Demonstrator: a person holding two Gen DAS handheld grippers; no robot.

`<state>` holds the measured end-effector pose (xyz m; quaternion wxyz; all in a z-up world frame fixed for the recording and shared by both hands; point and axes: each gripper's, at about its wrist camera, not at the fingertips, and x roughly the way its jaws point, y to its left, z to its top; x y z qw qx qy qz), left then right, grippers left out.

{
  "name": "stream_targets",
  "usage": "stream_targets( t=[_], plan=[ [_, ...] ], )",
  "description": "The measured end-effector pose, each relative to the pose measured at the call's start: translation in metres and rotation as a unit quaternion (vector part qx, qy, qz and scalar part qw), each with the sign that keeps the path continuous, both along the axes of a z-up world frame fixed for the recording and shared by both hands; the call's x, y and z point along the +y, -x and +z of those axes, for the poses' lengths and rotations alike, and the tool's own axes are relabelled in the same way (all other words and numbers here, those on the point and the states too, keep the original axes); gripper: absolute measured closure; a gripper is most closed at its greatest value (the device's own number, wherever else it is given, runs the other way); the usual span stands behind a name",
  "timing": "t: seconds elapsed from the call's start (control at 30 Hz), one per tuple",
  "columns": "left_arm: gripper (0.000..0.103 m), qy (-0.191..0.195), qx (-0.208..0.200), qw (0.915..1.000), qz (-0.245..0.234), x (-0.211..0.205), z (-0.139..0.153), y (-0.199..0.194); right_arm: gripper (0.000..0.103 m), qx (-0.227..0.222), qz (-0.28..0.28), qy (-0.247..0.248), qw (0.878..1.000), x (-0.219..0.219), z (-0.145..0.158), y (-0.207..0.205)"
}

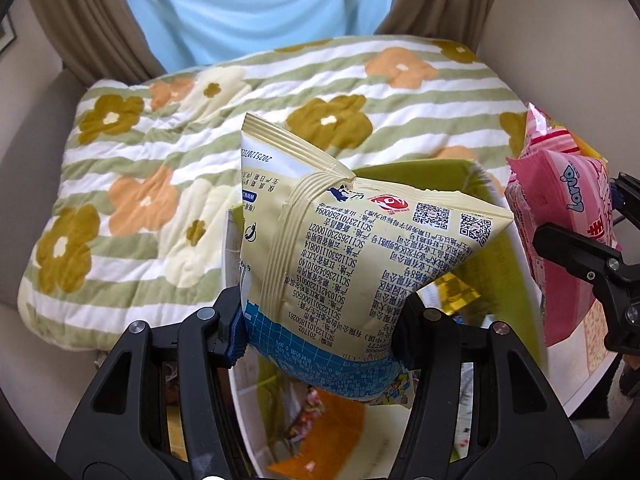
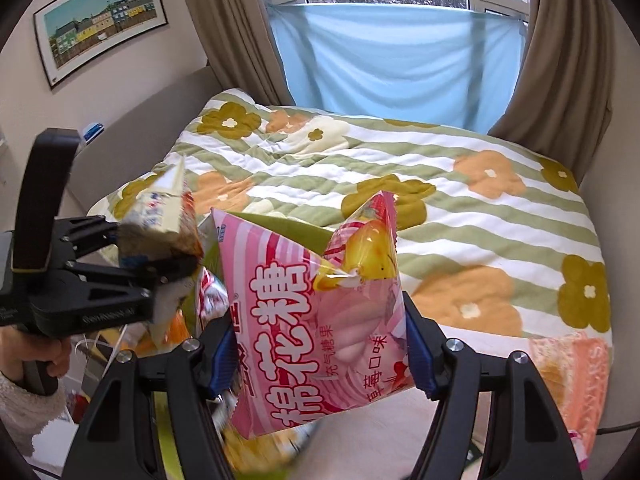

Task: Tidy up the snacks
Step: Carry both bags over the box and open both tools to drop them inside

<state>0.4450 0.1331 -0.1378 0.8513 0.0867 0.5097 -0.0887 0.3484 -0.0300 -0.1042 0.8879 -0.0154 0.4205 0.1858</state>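
Surface: a bed under a green-striped flower quilt.
Room: beyond the quilt hang brown curtains and a blue cloth over the window; a framed picture hangs on the wall to its left.
My left gripper: clamped on a cream snack bag, held above a green bin at the quilt's near edge.
My right gripper: gripping a pink marshmallow bag, just right of the cream bag.
In the way: loose packets in the bin, blurred.

Left gripper clamps a cream snack bag — above the flowered quilt.
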Motion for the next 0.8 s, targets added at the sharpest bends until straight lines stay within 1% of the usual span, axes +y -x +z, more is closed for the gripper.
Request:
stream_targets(
  t=[0.13, 0.23, 0.3, 0.33, 0.37, 0.4, 0.53, 0.7, 0.8],
  plan=[
    [0.051, 0.004, 0.024, 0.9996, -0.016, 0.004, -0.019, -0.019, 0.037, 0.016, -0.02, -0.002, 1.0, 0.017, -0.012, -0.015],
    [0.049, 0.02, 0.034, 0.9984, -0.039, 0.001, -0.028, -0.022, 0.037, 0.033, -0.034, -0.003, 0.999, 0.022, -0.019, -0.02],
    [0.036, 0.011, 0.033, 0.9984, -0.045, 0.001, -0.033, -0.021, 0.037, 0.037, -0.036, 0.0, 0.999, 0.024, -0.02, -0.023],
    [0.015, 0.001, 0.034, 0.9984, -0.045, 0.001, -0.036, -0.02, 0.037, 0.038, -0.037, 0.001, 0.999, 0.025, -0.019, -0.026],
    [0.0, -0.003, 0.034, 0.9986, -0.042, 0.003, -0.038, -0.019, 0.037, 0.039, -0.037, 0.001, 0.999, 0.026, -0.02, -0.03],
    [0.0, -0.003, 0.032, 0.9987, -0.038, 0.005, -0.039, -0.017, 0.037, 0.04, -0.036, 0.0, 0.999, 0.025, -0.02, -0.032],
    [0.0, 0.02, 0.031, 0.9992, -0.018, 0.016, -0.032, -0.005, 0.037, 0.039, -0.032, -0.006, 0.999, 0.026, -0.02, -0.036],
    [0.0, 0.024, 0.021, 0.9994, 0.014, 0.028, -0.025, 0.017, 0.037, 0.047, -0.024, -0.02, 0.998, 0.026, -0.021, -0.033],
    [0.0, 0.045, 0.024, 0.9981, 0.036, 0.037, -0.025, 0.027, 0.037, 0.055, -0.013, -0.021, 0.998, 0.03, -0.025, -0.035]
  ],
)
